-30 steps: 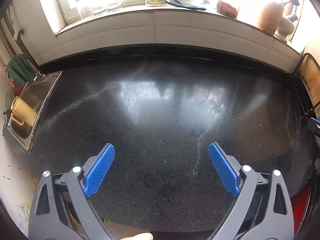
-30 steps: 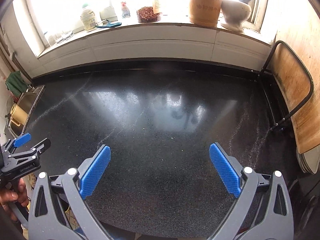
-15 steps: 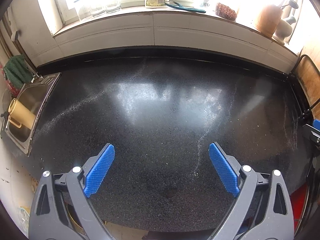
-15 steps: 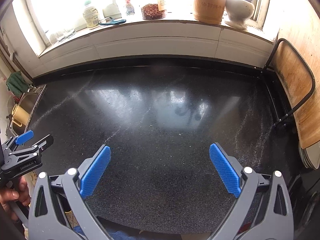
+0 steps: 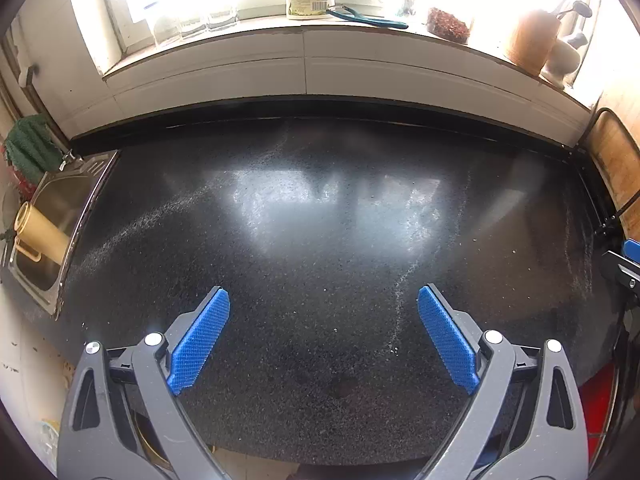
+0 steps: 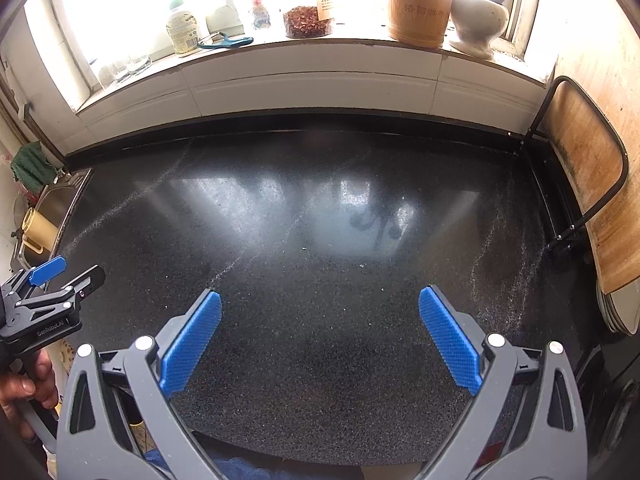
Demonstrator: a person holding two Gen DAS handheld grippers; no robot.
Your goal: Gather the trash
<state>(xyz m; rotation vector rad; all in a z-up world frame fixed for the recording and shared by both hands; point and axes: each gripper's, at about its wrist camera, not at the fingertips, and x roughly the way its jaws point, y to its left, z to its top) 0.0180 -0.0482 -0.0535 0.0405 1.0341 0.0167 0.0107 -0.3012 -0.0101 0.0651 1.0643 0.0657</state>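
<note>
Far left there's a steel sink (image 5: 60, 208) set into the counter, with a tan cylinder-shaped thing (image 5: 40, 232) lying in it and a green cloth (image 5: 28, 152) bunched above; next comes the black speckled countertop (image 5: 320, 240), glossy with window glare and streaked with pale dust lines; as for trash, the only bits I can spot are tiny pale crumbs (image 6: 362, 266) scattered around the middle of the counter, too small to tell what they are; the left gripper (image 5: 323, 346) hangs over the near edge with its blue pads spread wide and nothing between them; the right gripper (image 6: 320, 346) is beside it, also wide apart and empty; up on the windowsill there's a labelled bottle (image 6: 182, 32), a teal peeler-looking tool (image 6: 226, 42), a jar of red stuff (image 6: 308, 22), a wooden utensil holder (image 6: 420, 4) and a white mortar and pestle (image 6: 480, 20); far right a wooden cutting board (image 6: 588, 184) stands in a black rack.
</note>
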